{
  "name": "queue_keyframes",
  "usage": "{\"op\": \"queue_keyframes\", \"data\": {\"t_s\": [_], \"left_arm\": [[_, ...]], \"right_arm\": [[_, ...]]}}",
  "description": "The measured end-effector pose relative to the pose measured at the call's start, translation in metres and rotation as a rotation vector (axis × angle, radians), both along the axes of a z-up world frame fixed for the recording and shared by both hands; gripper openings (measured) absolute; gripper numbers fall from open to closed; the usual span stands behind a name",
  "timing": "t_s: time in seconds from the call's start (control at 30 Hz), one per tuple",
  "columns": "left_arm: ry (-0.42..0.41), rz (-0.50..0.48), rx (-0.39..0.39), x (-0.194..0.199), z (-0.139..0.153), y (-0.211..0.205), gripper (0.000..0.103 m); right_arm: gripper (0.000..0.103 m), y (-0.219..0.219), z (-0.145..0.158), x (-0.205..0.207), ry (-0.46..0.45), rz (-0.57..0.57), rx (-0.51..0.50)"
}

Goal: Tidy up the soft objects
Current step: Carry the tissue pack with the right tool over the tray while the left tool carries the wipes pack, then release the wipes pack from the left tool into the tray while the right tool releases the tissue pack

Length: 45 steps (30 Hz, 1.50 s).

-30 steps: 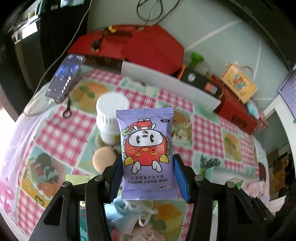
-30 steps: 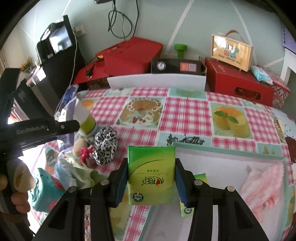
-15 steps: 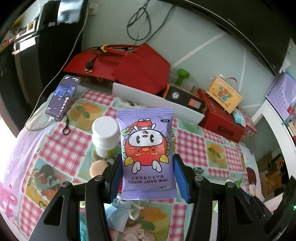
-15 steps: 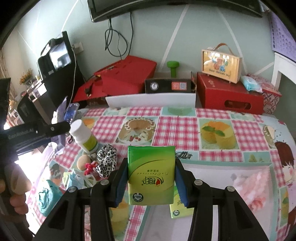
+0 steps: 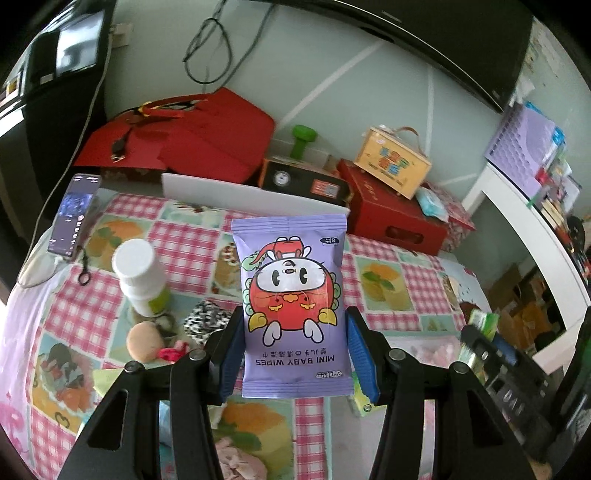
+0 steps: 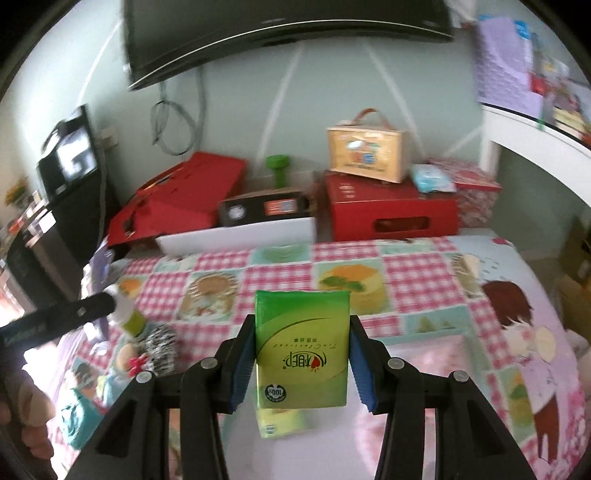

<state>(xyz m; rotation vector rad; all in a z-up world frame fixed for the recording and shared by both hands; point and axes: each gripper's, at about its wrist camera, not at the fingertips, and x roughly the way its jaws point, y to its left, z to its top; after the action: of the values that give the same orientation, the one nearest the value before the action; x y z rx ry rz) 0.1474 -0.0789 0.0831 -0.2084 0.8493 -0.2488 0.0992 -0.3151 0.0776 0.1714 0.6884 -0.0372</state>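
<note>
Left gripper (image 5: 294, 354) pinches purple pack (image 5: 291, 306) reading "MINI BABY WIPES". Right gripper (image 6: 302, 363) pinches green tissue pack (image 6: 303, 347) marked "100%"; only its view shows wall TV (image 6: 280, 29).

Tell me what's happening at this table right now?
A person holds a handheld gripper in each hand above a table with a checked cloth. The left gripper is clamped on a purple pack of baby wipes, and the right gripper is clamped on a green tissue pack. Both packs are held clear of the table. A white bottle, a spotted scrunchie and other small items lie on the cloth.
</note>
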Motion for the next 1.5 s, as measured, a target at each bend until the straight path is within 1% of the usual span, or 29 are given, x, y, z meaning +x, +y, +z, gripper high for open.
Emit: {"op": "queue_keyframes", "data": {"t_s": [0.17, 0.37, 0.53, 0.63, 0.77, 0.83, 0.93, 1.1, 1.4, 1.5], "left_arm": [[0.008, -0.063, 0.016, -0.002, -0.004, -0.025, 0.054], [0.047, -0.157, 0.039, -0.003, -0.021, -0.063, 0.054], [0.083, -0.257, 0.073, -0.006, -0.039, -0.105, 0.054], [0.117, -0.324, 0.097, -0.011, -0.055, -0.132, 0.054], [0.166, -0.368, 0.139, -0.015, -0.077, -0.155, 0.054], [0.181, -0.384, 0.152, -0.016, -0.085, -0.163, 0.054], [0.204, -0.402, 0.169, -0.018, -0.096, -0.173, 0.054], [0.225, -0.419, 0.189, -0.020, -0.106, -0.180, 0.054], [0.242, -0.413, 0.207, -0.019, -0.113, -0.184, 0.054], [0.248, -0.413, 0.208, -0.018, -0.114, -0.184, 0.055]], "right_arm": [[0.050, -0.041, -0.003, -0.007, 0.014, -0.111, 0.021], [0.050, -0.081, -0.013, -0.013, 0.071, -0.222, 0.030], [0.050, -0.101, -0.027, -0.014, 0.114, -0.269, 0.057], [0.050, -0.106, -0.041, -0.009, 0.173, -0.280, 0.059], [0.050, -0.113, -0.064, -0.001, 0.244, -0.298, 0.065], [0.050, -0.119, -0.076, 0.000, 0.280, -0.319, 0.069], [0.050, -0.124, -0.088, 0.001, 0.328, -0.349, 0.044], [0.050, -0.125, -0.104, 0.005, 0.381, -0.336, 0.058], [0.050, -0.115, -0.109, 0.013, 0.401, -0.300, 0.054], [0.050, -0.112, -0.110, 0.015, 0.407, -0.291, 0.050]]}}
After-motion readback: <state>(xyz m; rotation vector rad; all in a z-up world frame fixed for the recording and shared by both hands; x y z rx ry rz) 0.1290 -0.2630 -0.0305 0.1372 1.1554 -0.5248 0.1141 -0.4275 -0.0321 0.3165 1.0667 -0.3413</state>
